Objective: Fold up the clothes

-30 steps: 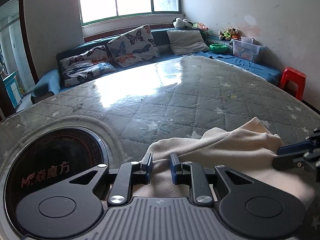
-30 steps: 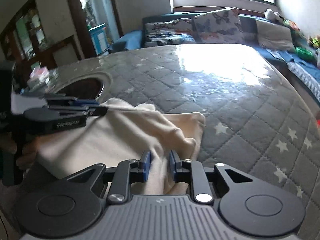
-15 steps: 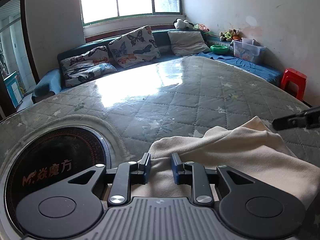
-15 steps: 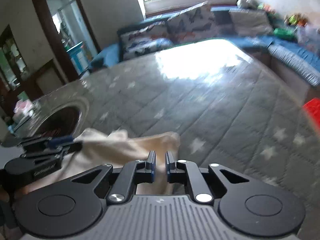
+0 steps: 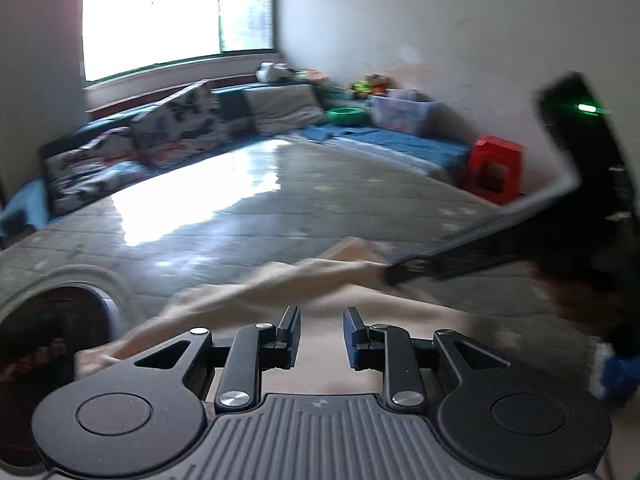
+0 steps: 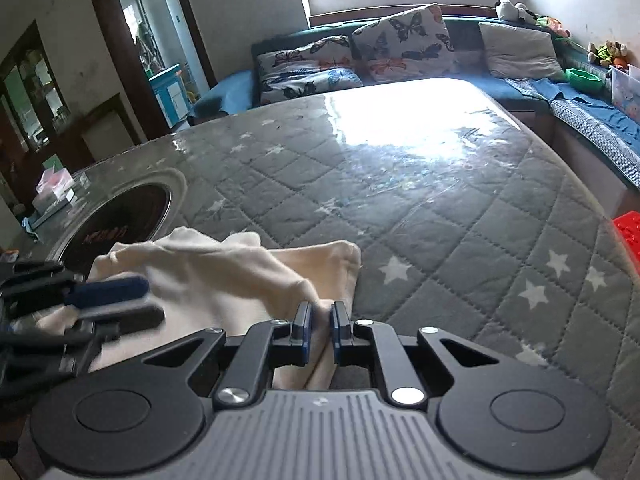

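Left wrist view: blurred; cream garment (image 5: 320, 292) lies on the quilted table (image 5: 280, 208) beside the dark round inset (image 5: 52, 328)
Left gripper (image 5: 320, 330): jaws parted, cloth seen between the tips, grip not certain; likely hovering to take an edge
Right gripper (image 6: 320, 316): jaws nearly closed, pinching a bunched fold of garment, probably to carry it across for a fold

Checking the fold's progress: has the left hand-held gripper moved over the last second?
Yes. The left hand-held gripper swung right: the window slid leftward, and its jaws opened.
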A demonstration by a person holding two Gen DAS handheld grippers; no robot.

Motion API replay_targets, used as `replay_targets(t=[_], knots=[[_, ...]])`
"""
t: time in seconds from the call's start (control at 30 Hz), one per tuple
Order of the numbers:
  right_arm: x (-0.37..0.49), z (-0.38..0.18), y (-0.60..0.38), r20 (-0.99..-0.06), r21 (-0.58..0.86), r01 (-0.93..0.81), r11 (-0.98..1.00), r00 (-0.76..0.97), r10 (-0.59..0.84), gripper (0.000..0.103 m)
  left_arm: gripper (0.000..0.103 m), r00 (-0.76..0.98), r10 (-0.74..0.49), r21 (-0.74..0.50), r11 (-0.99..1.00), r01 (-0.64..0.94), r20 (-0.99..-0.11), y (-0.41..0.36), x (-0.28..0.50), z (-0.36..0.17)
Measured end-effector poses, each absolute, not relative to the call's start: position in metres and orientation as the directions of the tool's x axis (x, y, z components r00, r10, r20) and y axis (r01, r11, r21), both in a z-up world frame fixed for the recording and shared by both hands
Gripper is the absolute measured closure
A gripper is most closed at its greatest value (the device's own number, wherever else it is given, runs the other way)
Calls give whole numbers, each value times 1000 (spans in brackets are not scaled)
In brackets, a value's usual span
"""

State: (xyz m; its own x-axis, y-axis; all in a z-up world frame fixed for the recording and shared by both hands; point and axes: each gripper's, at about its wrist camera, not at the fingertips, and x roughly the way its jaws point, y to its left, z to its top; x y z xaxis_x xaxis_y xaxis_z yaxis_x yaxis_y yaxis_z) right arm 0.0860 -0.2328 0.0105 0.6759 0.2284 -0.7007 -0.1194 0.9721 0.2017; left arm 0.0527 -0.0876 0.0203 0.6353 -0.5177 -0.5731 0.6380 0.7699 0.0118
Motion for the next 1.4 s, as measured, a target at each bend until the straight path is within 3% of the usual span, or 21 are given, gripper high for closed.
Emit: replay_targets(t=[0.37, 0.53, 0.87, 1.03, 1.4], knots=[[83, 6, -228, -698, 142, -121, 982, 692, 186, 91, 77, 553, -602, -13, 683, 730, -576, -111, 32, 9], [84, 9, -231, -690, 155, -129, 980, 696, 200, 99, 77, 551, -607, -18, 682, 732, -573, -113, 31, 10], [79, 32, -228, -649, 95, -158, 983, 739, 181, 100, 77, 507, -645, -49, 643, 764, -572, -124, 37, 7], [90, 14, -232, -695, 90, -118, 989, 704, 147, 100, 77, 476, -652, -61, 624, 779, -590, -129, 38, -3], [67, 34, -226, -663, 89, -168, 982, 726, 184, 99, 68, 519, -644, -76, 665, 743, -562, -101, 24, 12]])
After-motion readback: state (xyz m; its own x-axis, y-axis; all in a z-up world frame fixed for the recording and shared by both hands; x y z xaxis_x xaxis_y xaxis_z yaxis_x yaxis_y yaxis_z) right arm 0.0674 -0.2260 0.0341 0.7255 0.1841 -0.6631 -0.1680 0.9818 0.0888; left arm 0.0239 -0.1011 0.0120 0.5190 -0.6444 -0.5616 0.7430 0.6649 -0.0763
